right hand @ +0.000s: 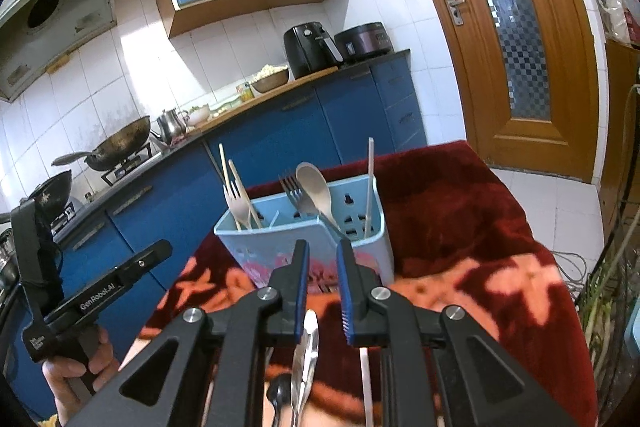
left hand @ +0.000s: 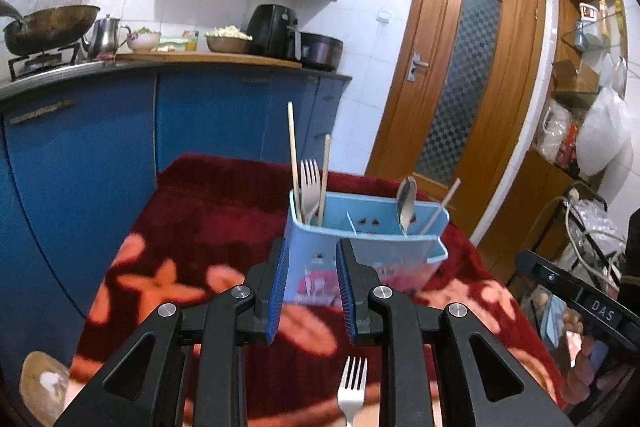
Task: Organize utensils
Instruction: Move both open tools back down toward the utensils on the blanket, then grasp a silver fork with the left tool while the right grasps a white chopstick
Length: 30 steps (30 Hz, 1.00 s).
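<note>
Fork (left hand: 352, 389) on the red cloth is the thing to watch from the left wrist view; it lies at six o'clock, below and behind the left gripper (left hand: 312, 291), tines pointing toward twelve, long axis running along the fingers' own line; the fingers stand parted with nothing between them; blue caddy (left hand: 366, 251) sits at twelve, just ahead, already carrying a fork, chopsticks and a spoon.

Over to the right wrist view; right gripper (right hand: 323, 291) also parted and empty-handed, caddy (right hand: 304, 247) dead ahead at twelve; loose cutlery (right hand: 304, 367) lies at six under the fingers, handles running six to twelve, a lone chopstick (right hand: 366, 387) beside it at five; I'd judge each hand must drop back and down toward six, and the right looks nearer the bigger pile.
</note>
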Each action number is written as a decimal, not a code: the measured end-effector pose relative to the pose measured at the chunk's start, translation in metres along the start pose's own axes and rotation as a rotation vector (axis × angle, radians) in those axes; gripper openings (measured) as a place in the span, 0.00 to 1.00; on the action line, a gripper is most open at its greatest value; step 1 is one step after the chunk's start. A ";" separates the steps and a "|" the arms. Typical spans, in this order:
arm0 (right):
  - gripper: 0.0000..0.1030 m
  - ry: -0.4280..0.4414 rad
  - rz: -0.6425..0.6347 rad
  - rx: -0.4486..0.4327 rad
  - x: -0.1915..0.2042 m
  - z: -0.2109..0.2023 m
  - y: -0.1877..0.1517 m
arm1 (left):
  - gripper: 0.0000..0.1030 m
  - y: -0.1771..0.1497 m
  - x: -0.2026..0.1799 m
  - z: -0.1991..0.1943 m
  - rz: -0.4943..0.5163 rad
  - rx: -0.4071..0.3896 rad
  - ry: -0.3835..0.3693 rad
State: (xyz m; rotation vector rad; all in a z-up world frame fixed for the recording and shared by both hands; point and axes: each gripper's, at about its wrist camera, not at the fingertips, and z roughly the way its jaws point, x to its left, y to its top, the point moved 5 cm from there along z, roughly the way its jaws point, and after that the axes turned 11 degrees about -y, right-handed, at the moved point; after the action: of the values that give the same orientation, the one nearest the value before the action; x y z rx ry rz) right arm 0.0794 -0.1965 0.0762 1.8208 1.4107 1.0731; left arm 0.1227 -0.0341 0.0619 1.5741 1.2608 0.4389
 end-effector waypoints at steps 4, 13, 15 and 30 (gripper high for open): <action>0.16 -0.005 0.005 0.031 -0.004 -0.003 -0.014 | 0.24 -0.013 -0.001 -0.002 0.013 0.054 0.011; 0.19 -0.012 0.032 0.104 -0.014 -0.007 -0.048 | 0.24 -0.046 -0.005 -0.001 0.013 0.179 -0.023; 0.19 -0.016 0.037 0.119 -0.017 -0.007 -0.054 | 0.24 -0.054 -0.006 0.000 0.011 0.200 -0.023; 0.22 -0.062 0.074 0.220 -0.046 -0.004 -0.097 | 0.24 -0.096 -0.011 0.014 0.022 0.393 -0.019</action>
State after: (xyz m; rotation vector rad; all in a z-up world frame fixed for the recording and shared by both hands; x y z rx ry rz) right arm 0.0236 -0.2157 -0.0132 2.0574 1.4837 0.9185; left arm 0.0816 -0.0575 -0.0234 1.9159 1.3745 0.1939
